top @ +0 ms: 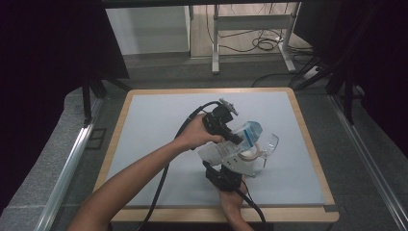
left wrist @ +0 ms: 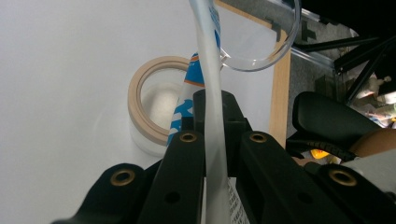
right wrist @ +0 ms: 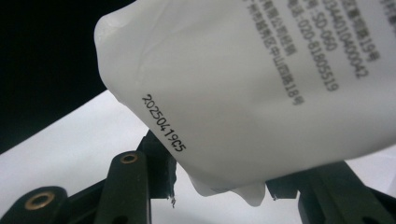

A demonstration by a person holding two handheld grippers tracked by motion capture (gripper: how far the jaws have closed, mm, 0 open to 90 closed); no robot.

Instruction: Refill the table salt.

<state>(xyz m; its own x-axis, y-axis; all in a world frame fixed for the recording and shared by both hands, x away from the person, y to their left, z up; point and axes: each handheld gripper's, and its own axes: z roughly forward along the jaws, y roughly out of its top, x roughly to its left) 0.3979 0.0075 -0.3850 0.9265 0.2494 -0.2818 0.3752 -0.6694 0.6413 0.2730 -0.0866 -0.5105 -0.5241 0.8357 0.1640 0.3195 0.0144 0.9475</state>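
A white plastic pouch (top: 231, 144) is held tilted above the jar (top: 250, 156) at mid-table, its edge pinched flat between the left gripper (top: 230, 134) jaws, the left forearm reaching in diagonally. The right gripper (top: 226, 174), raised from below, is seen with jaws half apart at the pouch's lower corner; a grip cannot be told.

A lab-like recording setup is suggested: wood-edged table (top: 120, 144) flanked by black curtains (top: 48, 43), metal rails (top: 67, 168), cables (top: 260, 43) seen on the floor beneath a desk frame (top: 250, 24).
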